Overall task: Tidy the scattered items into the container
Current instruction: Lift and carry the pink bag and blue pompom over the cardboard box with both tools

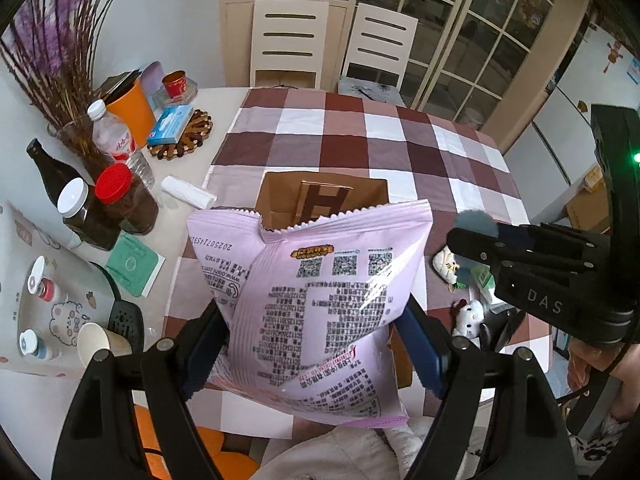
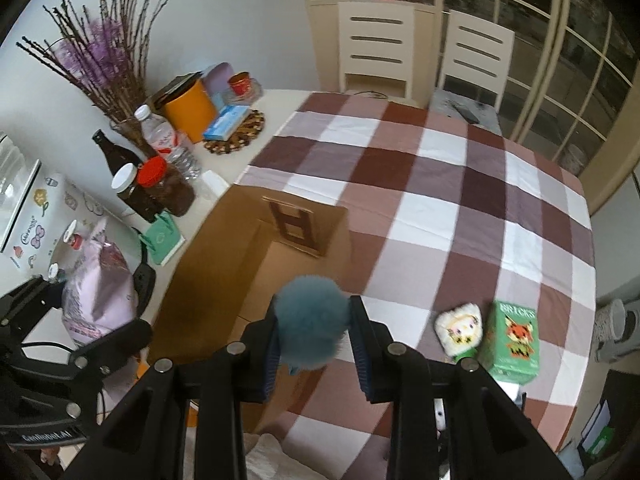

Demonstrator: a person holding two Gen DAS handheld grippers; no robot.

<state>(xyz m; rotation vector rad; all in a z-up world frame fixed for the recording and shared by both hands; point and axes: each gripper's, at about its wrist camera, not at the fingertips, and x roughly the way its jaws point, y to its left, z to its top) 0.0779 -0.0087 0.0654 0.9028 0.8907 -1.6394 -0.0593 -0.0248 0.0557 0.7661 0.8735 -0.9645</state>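
My left gripper [image 1: 316, 344] is shut on a pink snack bag [image 1: 320, 292], held up in front of the open cardboard box [image 1: 280, 200] on the checked tablecloth. The same bag [image 2: 98, 292] shows at the left of the right wrist view. My right gripper [image 2: 314, 344] is shut on a fluffy teal ball [image 2: 310, 320], hanging over the near right corner of the cardboard box [image 2: 248, 256]. The ball [image 1: 476, 222] and right gripper also show at the right of the left wrist view. A green box [image 2: 510, 340] and a small white plush [image 2: 460, 328] lie on the cloth.
Jars [image 1: 124, 200], bottles [image 1: 112, 136], a vase of dried purple stems [image 1: 52, 68], an orange container [image 1: 134, 110] and a tissue pack [image 1: 172, 124] crowd the table's left side. A white toy [image 1: 468, 316] lies at right. Two chairs [image 1: 288, 40] stand behind the table.
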